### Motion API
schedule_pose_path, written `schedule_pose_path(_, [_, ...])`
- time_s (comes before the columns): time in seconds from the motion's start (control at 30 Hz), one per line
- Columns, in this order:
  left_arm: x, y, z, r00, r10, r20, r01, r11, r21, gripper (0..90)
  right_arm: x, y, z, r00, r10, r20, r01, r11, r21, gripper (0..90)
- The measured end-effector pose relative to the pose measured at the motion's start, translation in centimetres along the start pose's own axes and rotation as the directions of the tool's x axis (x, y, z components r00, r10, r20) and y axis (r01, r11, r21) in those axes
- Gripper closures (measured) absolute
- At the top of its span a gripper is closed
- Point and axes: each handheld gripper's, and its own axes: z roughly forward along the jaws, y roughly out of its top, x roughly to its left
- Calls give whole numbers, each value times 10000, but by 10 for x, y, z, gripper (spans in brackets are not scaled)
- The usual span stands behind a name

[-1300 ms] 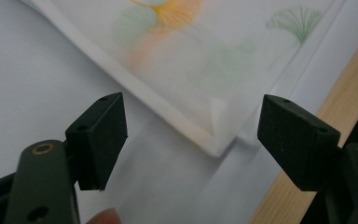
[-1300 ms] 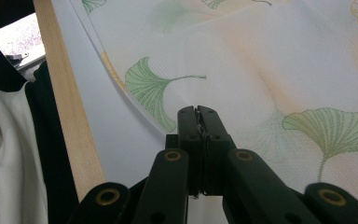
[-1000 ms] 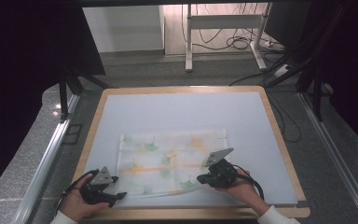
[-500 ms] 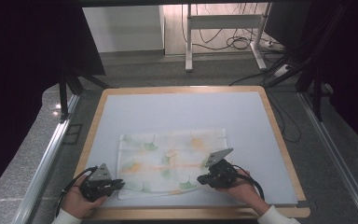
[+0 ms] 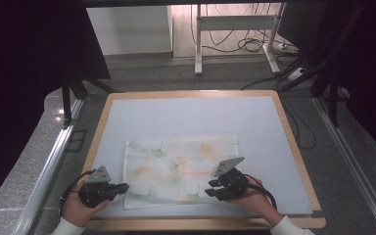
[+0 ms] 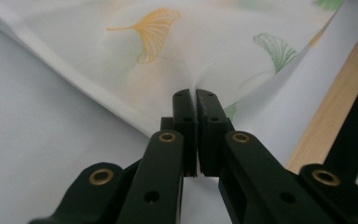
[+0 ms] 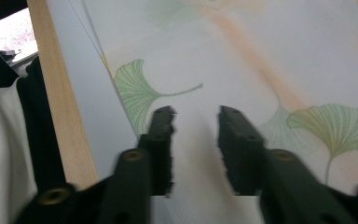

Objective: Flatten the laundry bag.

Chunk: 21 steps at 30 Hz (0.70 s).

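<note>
A white cloth (image 5: pixel 176 169) printed with green and orange ginkgo leaves lies flat on the near half of the table. My left gripper (image 5: pixel 124 187) is at its near left corner, and in the left gripper view that gripper (image 6: pixel 195 95) is shut on the cloth (image 6: pixel 168 42), whose fabric puckers between the pads. My right gripper (image 5: pixel 209 189) rests on the cloth's near edge, right of the middle. Its jaws have just been opening. In the right gripper view the right gripper (image 7: pixel 195 114) stands open over the flat cloth (image 7: pixel 270 51), pressing on nothing.
The table has a pale blue-white mat (image 5: pixel 196 115) inside a wooden frame (image 5: pixel 191 93). The frame's near rail (image 7: pixel 56 93) runs close beside my right gripper. Metal rails flank the table, and cables and a stand's legs (image 5: pixel 235 29) lie on the floor beyond.
My left gripper's jaws have closed on the cloth's near left corner. The right gripper's jaws have parted and let go of the cloth's near edge. Both hands have stayed roughly where they were.
</note>
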Motion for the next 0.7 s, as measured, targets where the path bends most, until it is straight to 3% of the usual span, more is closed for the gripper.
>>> schedule_pose_path(0.07, [1, 4, -2, 9999, -127, 86, 129, 9998, -175, 888, 8, 6, 3, 9996, -267, 105, 268, 9996, -40, 427])
schedule_pose_path(0.2, [0, 11, -3, 9998, -186, 115, 189, 9994, -282, 888, 18, 17, 14, 9986, -515, 111, 516, 9986, -74, 357])
schedule_pose_path(0.3, [0, 14, -2, 9998, -171, 124, 174, 9995, -274, 888, 30, 31, 32, 9964, -840, 134, 840, 9965, -49, 294])
schedule_pose_path(0.33, [0, 14, -2, 9998, -150, 125, 153, 9995, -259, 888, 40, 39, 45, 9927, -1188, 215, 1187, 9929, 25, 264])
schedule_pose_path(0.53, [2, 16, -3, 9995, -279, 162, 283, 9992, -290, 888, 57, 54, 72, 9831, -1680, 733, 1667, 9857, 242, 258])
schedule_pose_path(0.6, [3, 16, -3, 9994, -292, 174, 297, 9991, -318, 888, 59, 56, 77, 9798, -1742, 985, 1719, 9846, 318, 304])
schedule_pose_path(0.7, [4, 15, -4, 9993, -315, 188, 322, 9989, -329, 888, 57, 55, 76, 9744, -1732, 1434, 1691, 9848, 403, 445])
